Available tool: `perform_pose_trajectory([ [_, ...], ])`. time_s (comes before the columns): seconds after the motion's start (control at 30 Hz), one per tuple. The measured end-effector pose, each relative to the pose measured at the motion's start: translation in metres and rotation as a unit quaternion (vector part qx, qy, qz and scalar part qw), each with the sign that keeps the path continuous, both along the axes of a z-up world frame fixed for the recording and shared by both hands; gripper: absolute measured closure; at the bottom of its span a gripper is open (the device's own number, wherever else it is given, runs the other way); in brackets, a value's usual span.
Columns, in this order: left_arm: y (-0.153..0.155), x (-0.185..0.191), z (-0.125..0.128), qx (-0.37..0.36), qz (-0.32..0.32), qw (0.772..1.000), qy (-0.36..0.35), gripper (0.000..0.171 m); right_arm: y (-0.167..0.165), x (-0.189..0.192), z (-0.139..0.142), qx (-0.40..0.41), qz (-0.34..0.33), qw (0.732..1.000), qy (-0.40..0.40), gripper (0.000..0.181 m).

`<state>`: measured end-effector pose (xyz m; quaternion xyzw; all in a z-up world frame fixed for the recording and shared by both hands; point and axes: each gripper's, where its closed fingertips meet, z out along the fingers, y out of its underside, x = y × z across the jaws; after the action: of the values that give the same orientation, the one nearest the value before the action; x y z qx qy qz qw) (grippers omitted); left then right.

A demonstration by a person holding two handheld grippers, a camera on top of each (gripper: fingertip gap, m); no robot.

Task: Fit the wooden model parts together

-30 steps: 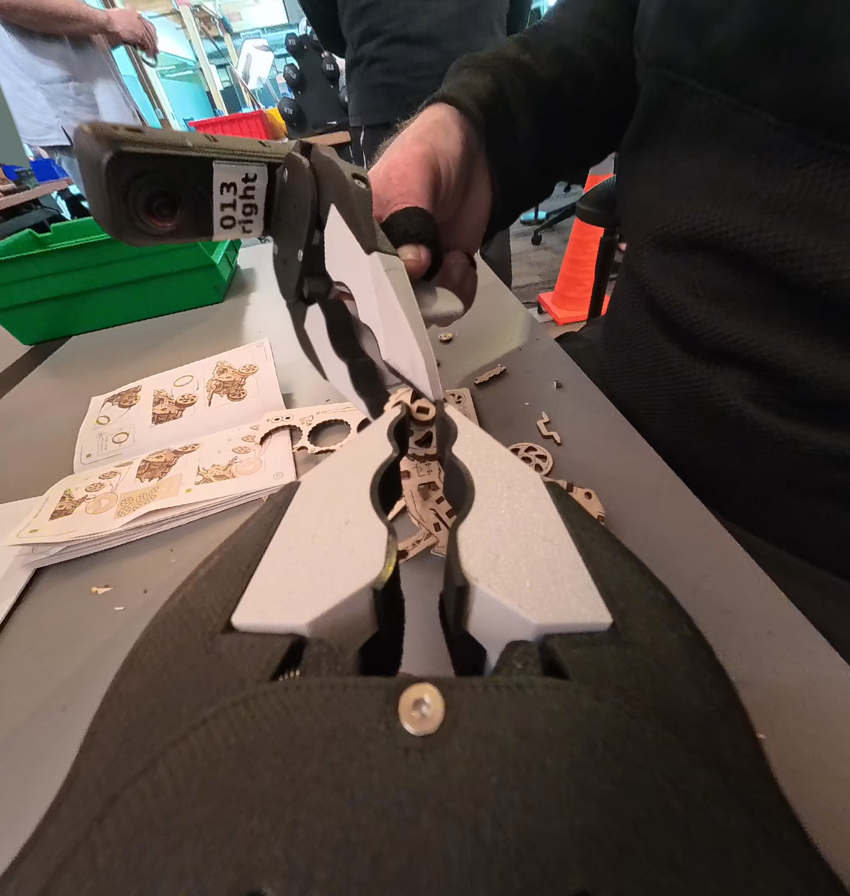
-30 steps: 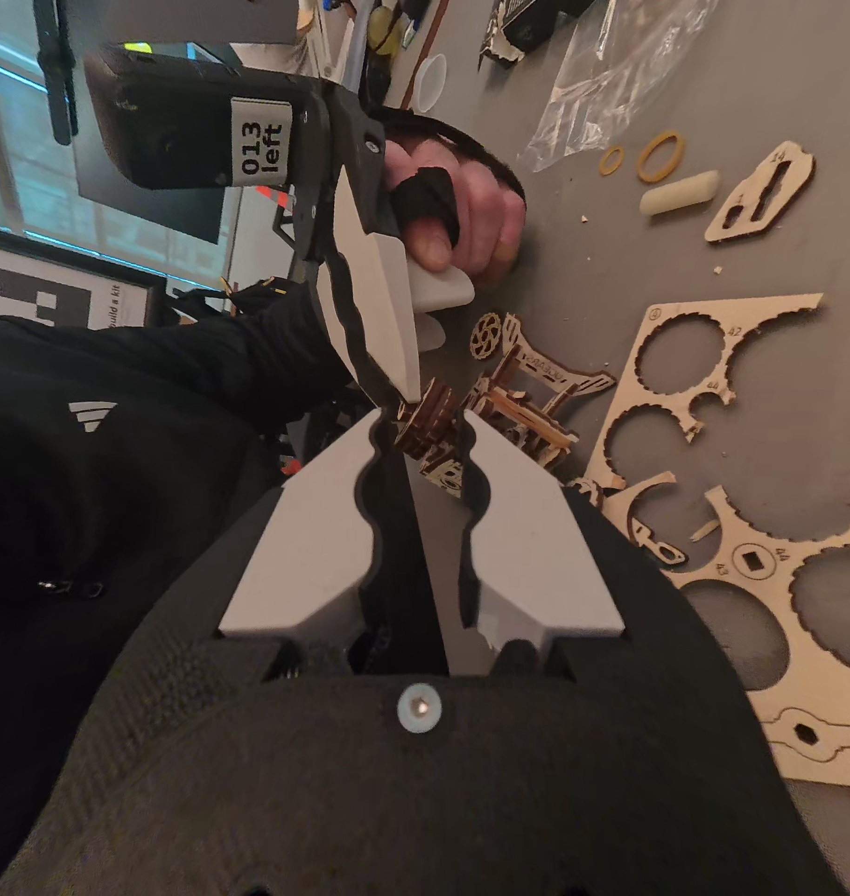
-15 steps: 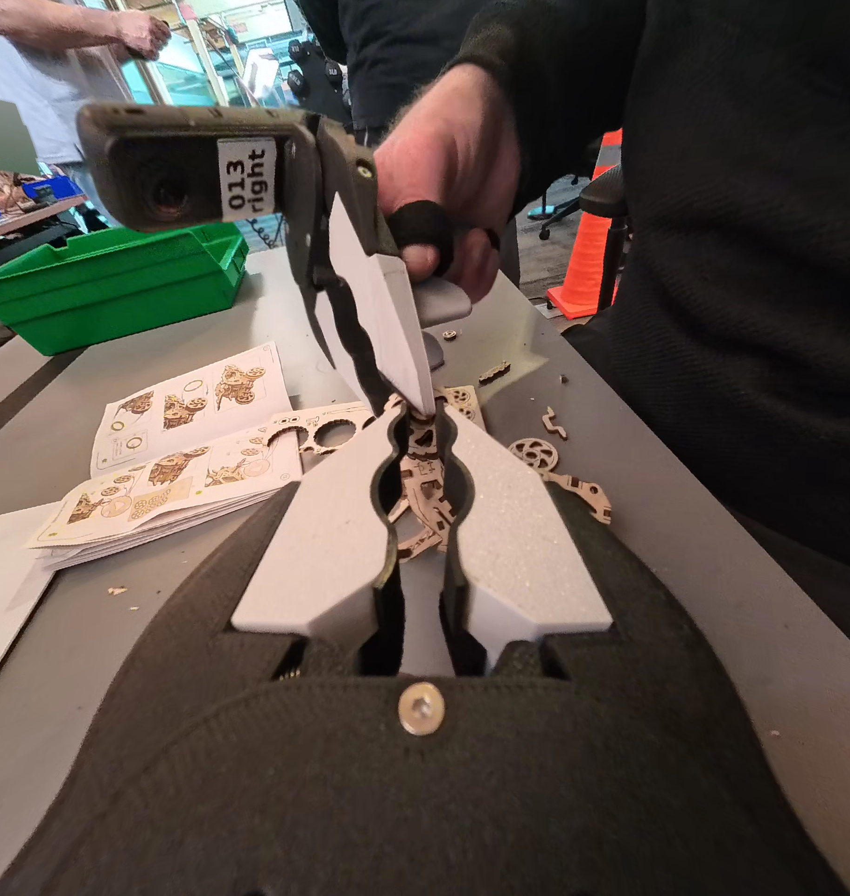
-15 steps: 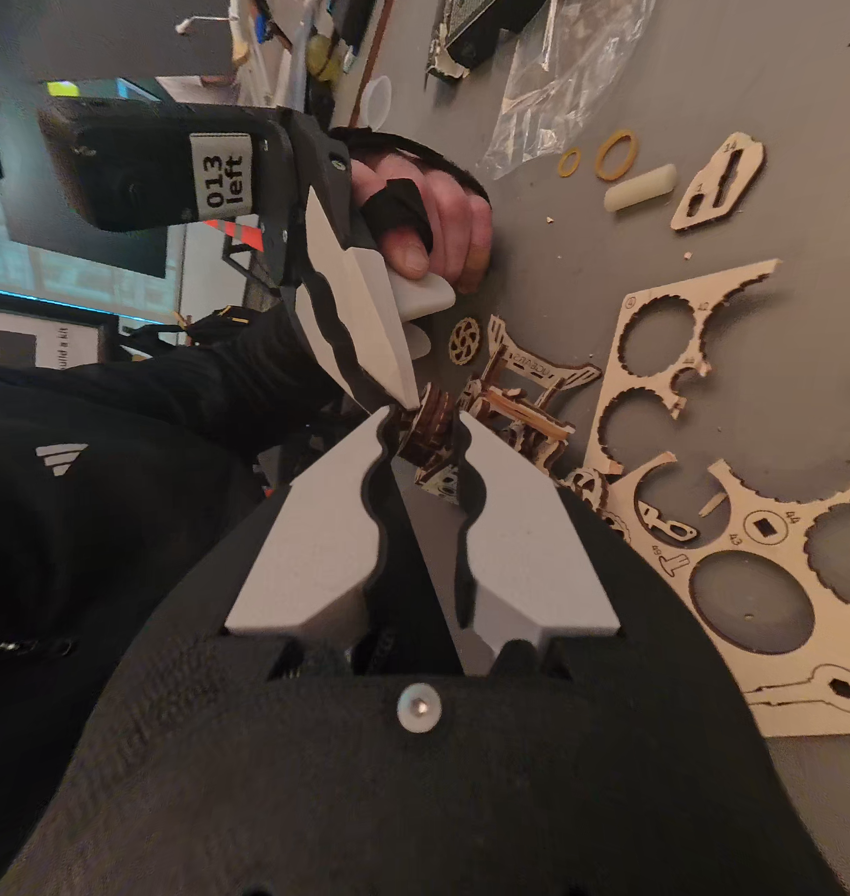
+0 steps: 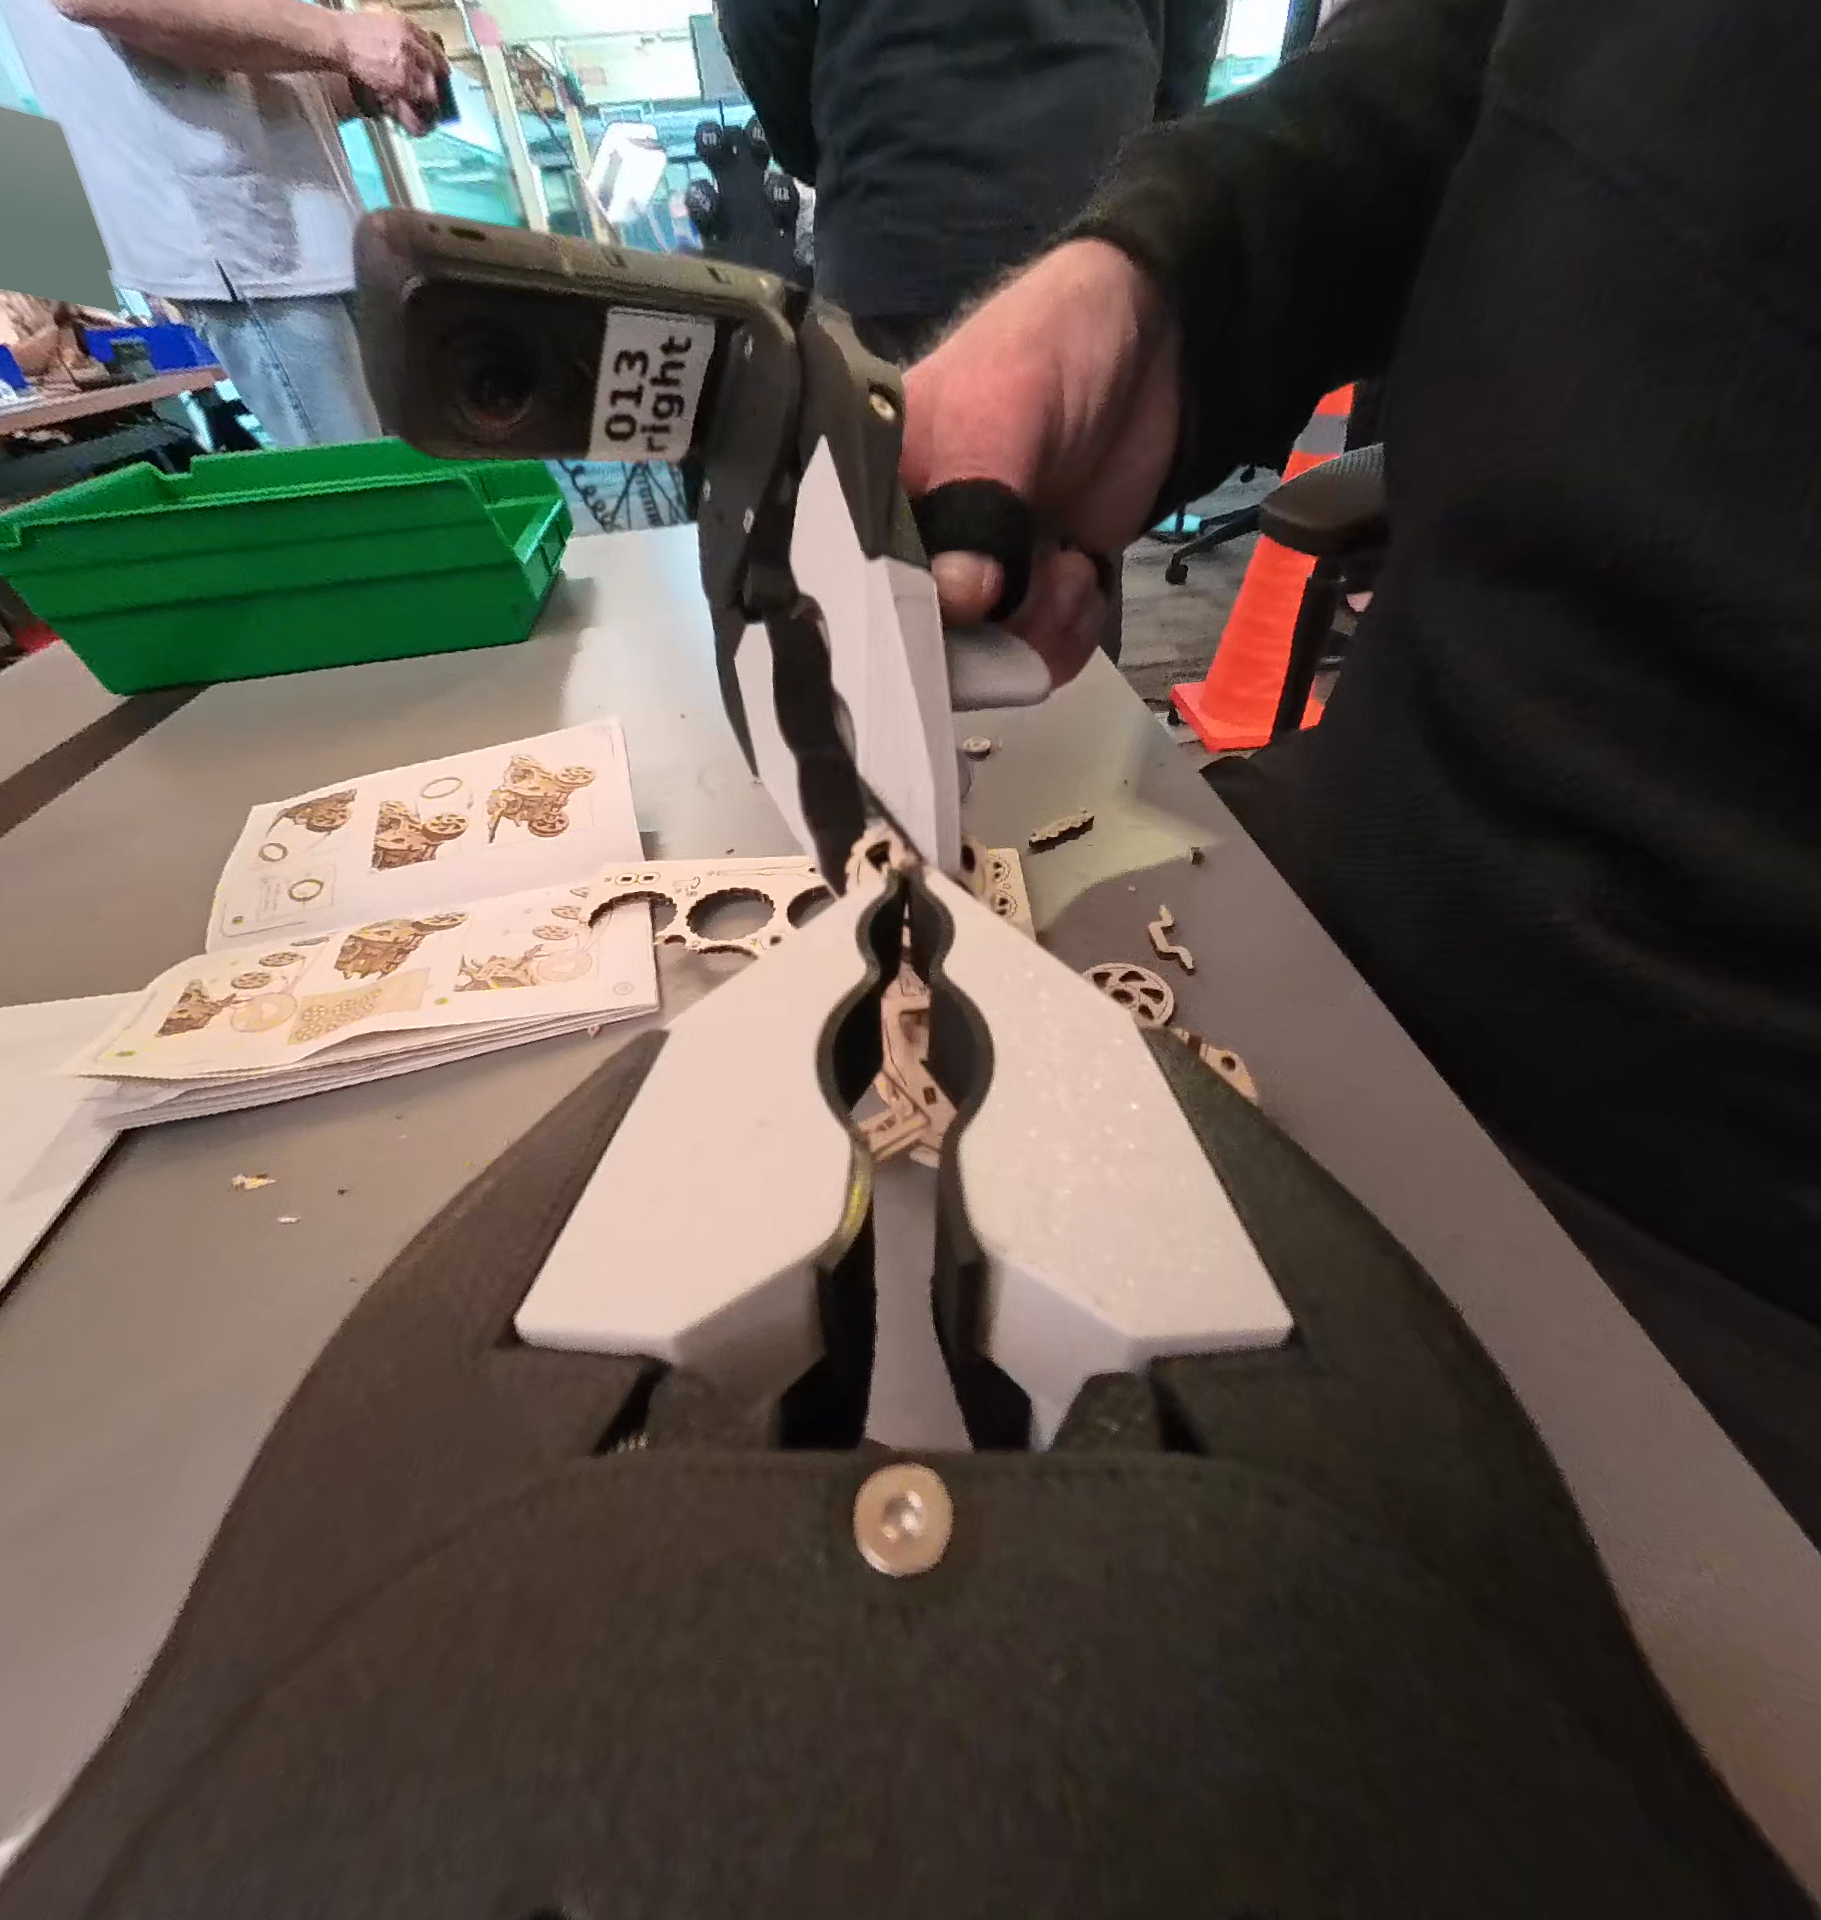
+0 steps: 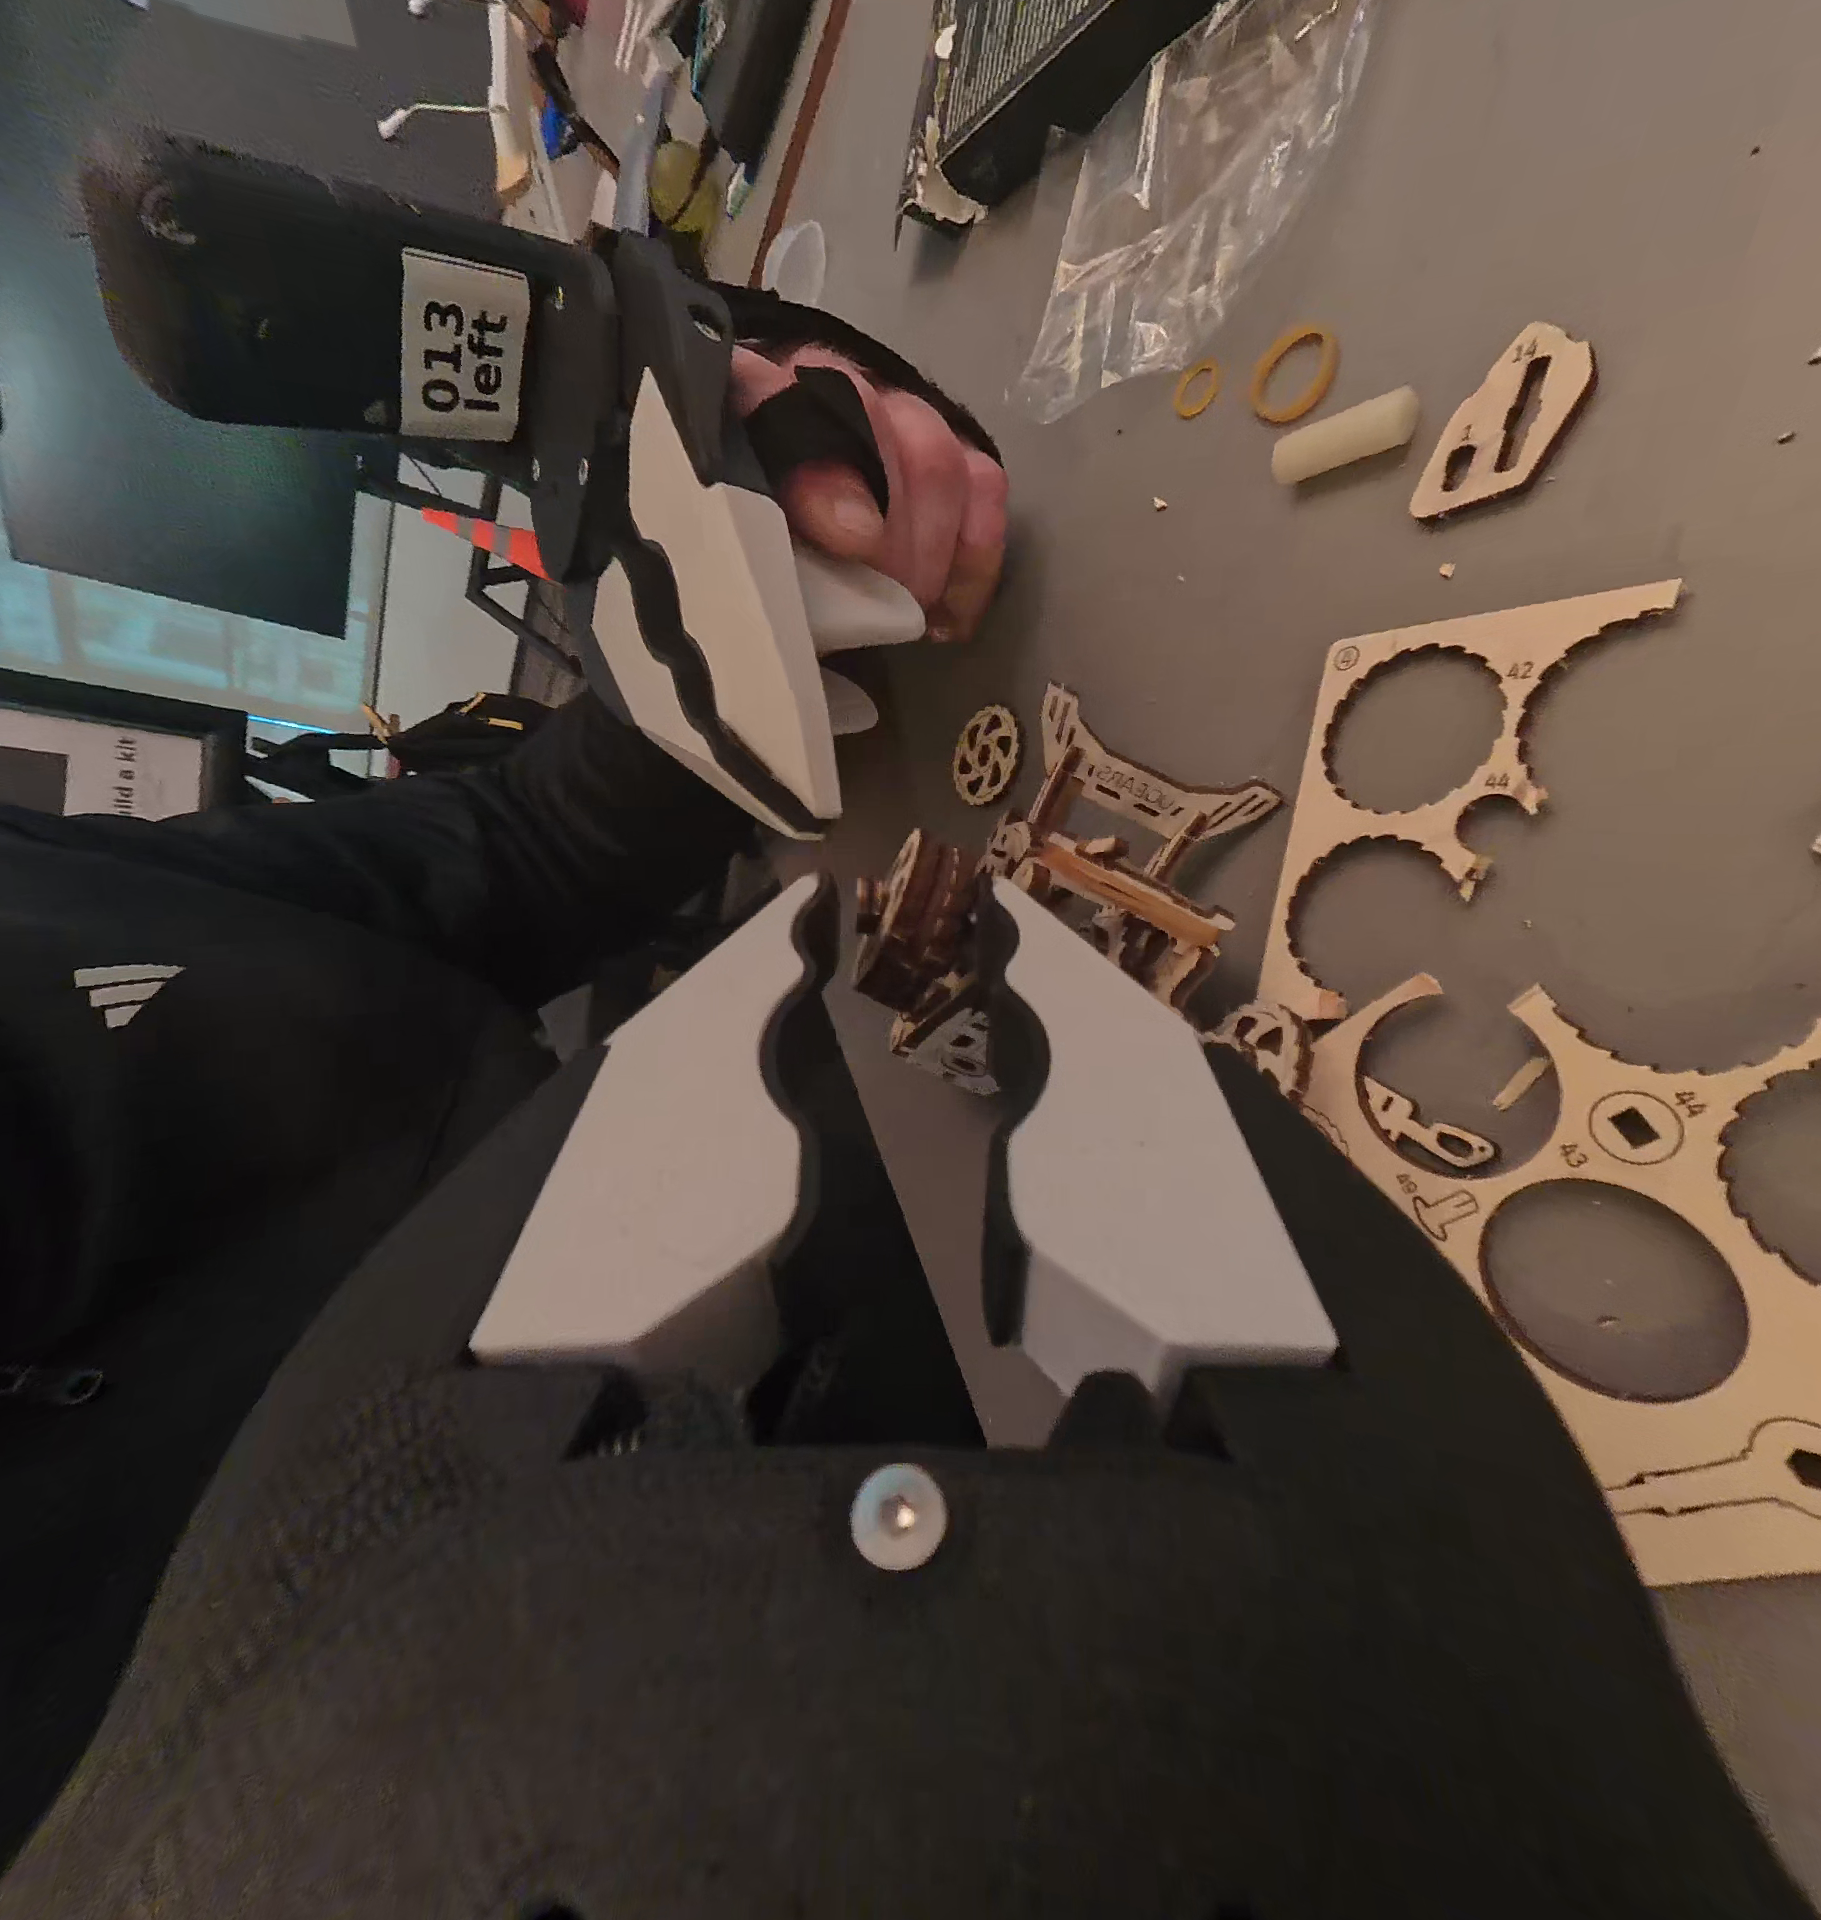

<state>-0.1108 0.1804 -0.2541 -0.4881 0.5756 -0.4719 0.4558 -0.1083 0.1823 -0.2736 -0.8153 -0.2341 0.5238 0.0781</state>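
Grey table (image 6: 1508, 156); gear stack (image 6: 916, 925) between right claw (image 6: 911, 914).

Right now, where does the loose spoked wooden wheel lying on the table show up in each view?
Left wrist view: the spoked wheel lies flat, right of centre.
Right wrist view: the wheel lies just above centre, left of the half-built wooden frame.
Shared landmark: the punched-out wooden sheet, left of centre in the left wrist view, along the right side in the right wrist view.
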Motion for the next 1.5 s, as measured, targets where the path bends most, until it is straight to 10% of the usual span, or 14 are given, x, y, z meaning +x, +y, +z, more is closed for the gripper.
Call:
perform_pose_trajectory([
  [1.5, -0.003, 0.019, -0.012, -0.025, 0.027, 0.997, 0.072, 0.171, 0.002, 0.014, 0.002, 0.025, -0.020, 0.999, 0.022, 0.167],
])
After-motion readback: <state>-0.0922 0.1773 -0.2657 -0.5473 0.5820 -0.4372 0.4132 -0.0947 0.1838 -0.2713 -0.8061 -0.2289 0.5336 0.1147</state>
